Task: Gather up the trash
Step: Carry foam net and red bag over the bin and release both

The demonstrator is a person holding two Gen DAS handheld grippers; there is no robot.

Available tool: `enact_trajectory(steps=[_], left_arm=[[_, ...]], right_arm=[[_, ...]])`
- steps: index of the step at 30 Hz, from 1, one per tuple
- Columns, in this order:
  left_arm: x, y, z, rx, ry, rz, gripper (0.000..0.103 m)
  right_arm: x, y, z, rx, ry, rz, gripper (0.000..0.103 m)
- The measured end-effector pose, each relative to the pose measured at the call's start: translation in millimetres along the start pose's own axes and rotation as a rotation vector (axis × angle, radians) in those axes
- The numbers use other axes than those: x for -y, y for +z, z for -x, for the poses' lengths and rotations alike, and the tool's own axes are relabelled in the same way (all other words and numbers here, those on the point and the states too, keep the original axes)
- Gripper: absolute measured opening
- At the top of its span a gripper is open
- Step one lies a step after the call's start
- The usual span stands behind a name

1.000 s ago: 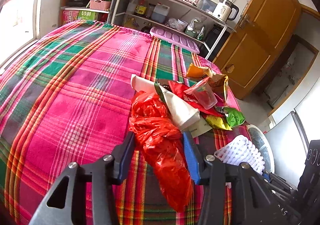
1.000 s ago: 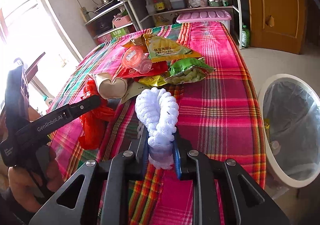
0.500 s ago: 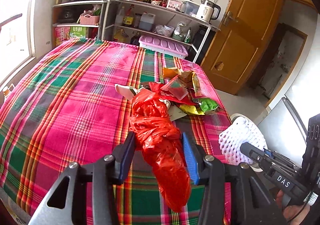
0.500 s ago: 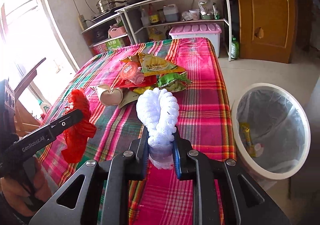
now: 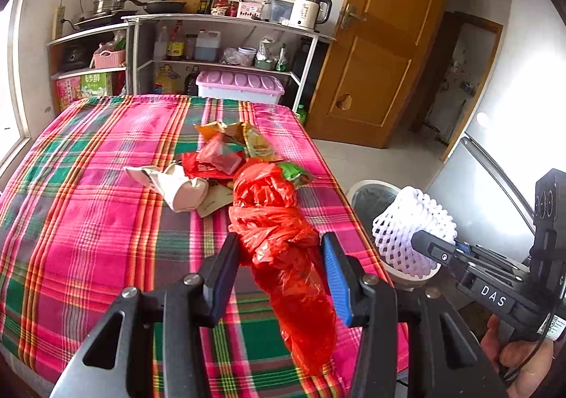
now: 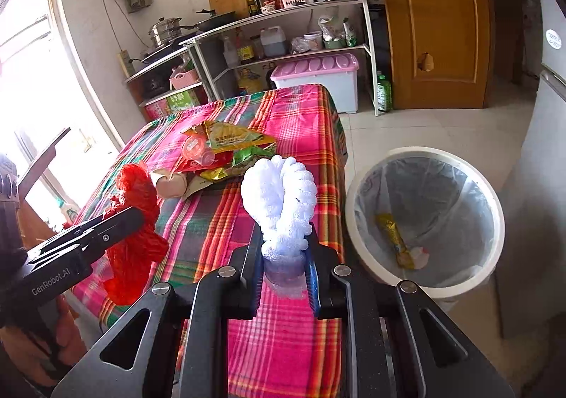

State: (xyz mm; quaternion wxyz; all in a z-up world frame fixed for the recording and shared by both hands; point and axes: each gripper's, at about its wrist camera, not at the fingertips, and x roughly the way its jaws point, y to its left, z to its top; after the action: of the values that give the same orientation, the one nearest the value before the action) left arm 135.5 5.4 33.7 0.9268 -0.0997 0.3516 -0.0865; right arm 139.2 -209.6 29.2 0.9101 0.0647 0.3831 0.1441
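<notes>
My left gripper (image 5: 279,253) is shut on a crumpled red plastic bag (image 5: 283,242) and holds it above the near part of the table; the bag (image 6: 136,221) also shows in the right wrist view. My right gripper (image 6: 284,253) is shut on a white foam fruit net (image 6: 281,200), held off the table near its right edge; the net (image 5: 414,231) also shows in the left wrist view. A white trash bin (image 6: 357,192) with a clear liner stands on the floor to the right, with a few wrappers inside. A pile of wrappers (image 5: 230,157) lies mid-table.
The table wears a pink and green plaid cloth (image 5: 88,203). A metal shelf (image 5: 226,44) with kitchenware and a pink-lidded box (image 5: 240,86) stand behind it. A wooden door (image 5: 382,55) is at the right, a fridge (image 6: 544,136) beside the bin.
Both grippers have lifted and pulled back from the pile with their loads. The bin has come into fuller view beside the right gripper.
</notes>
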Motion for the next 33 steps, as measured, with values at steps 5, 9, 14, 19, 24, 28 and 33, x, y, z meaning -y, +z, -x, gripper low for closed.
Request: enact_trajectory(steps=[5,9,14,19,24,28,33], left_arm=[[26,6,-13,-0.013,-0.047,-0.048,0.049],[45,11,-26,-0.02,-0.082,-0.077,0.049],[67,17,-46,-0.037,-0.12,-0.106,0.049],[88,20,-71,-0.07,-0.147,-0.132,0.049],[106,21,-101,-0.115,-0.173,-0.149,0.049],[119,19,-123,-0.153,-0.193,-0.159,0.049],[132,18,-145,-0.201,-0.211,-0.173,0.05]], right_arm=[[23,0,8,0.011,-0.035,-0.035,0.021],[39,3,9,0.014,-0.063,-0.058,0.021],[61,6,7,0.014,-0.094,-0.086,0.021],[86,6,1,0.004,-0.128,-0.119,0.021],[108,4,-8,-0.015,-0.16,-0.152,0.021],[124,4,-19,-0.03,-0.18,-0.172,0.021],[142,1,-35,-0.059,-0.198,-0.193,0.021]])
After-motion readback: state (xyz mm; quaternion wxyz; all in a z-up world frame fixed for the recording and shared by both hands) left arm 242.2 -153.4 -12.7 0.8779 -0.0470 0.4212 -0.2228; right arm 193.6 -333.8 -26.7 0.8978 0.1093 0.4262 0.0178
